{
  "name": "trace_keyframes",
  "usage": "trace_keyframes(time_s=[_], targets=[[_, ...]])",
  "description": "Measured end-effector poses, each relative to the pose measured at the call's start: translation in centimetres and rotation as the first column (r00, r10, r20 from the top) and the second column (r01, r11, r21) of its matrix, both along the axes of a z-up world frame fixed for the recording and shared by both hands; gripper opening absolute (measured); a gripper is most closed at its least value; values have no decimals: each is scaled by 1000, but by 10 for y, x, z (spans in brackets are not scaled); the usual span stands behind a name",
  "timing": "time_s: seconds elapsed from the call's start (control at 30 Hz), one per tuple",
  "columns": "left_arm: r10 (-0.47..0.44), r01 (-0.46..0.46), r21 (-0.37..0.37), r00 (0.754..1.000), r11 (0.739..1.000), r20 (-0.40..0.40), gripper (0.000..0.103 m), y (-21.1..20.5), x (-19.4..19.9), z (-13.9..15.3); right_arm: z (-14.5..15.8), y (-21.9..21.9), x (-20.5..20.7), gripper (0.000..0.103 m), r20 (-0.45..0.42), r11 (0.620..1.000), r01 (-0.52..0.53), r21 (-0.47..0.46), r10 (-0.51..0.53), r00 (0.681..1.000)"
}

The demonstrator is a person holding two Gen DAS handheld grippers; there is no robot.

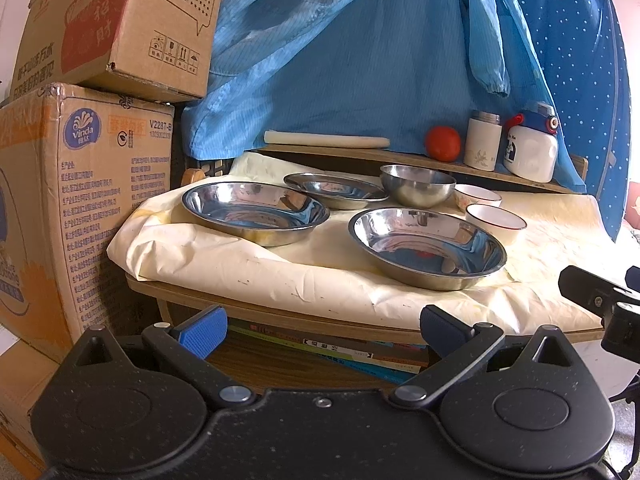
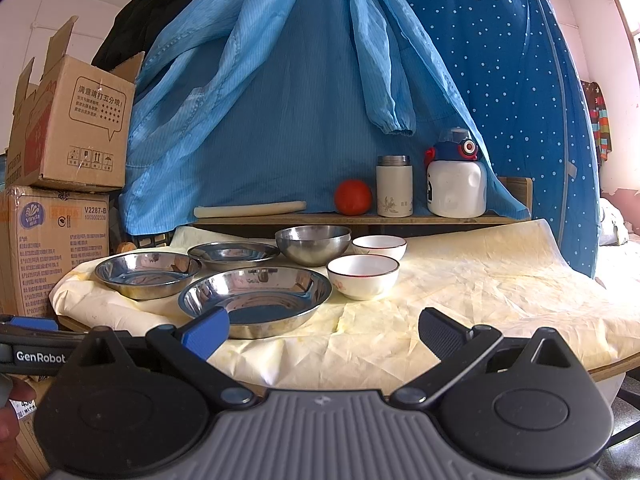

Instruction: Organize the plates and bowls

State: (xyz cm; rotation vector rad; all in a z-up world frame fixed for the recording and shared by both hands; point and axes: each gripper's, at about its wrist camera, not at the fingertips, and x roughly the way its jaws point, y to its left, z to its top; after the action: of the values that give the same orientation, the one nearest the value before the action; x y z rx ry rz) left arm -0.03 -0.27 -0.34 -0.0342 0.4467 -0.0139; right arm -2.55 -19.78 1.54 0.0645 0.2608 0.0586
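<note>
Plates and bowls sit grouped on the left half of the cloth-covered table (image 2: 480, 280): three steel plates (image 2: 255, 300), a steel bowl (image 2: 313, 245) behind them, and two white bowls (image 2: 363, 277) to its right. Left gripper (image 1: 322, 332) hangs off the table's front edge, jaws wide apart and empty. Right gripper (image 2: 324, 330) hovers just before the nearest plate, jaws likewise spread, gripping nothing.
</note>
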Motion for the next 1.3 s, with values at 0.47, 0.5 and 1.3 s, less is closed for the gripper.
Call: trace_keyframes(time_s=[0.47, 0.5, 1.3], targets=[[-7, 7, -3, 1000, 1000, -8, 102, -2, 1, -1, -5, 1, 0, 103, -8, 1000, -2, -1, 2, 1000], [-8, 8, -4, 1000, 1000, -10, 102, -2, 1, -1, -6, 0, 0, 103, -8, 1000, -2, 0, 2, 1000], [86, -86, 40, 996, 996, 5, 102, 21, 44, 23, 2, 14, 33, 103, 12, 979, -157, -132, 160, 987]])
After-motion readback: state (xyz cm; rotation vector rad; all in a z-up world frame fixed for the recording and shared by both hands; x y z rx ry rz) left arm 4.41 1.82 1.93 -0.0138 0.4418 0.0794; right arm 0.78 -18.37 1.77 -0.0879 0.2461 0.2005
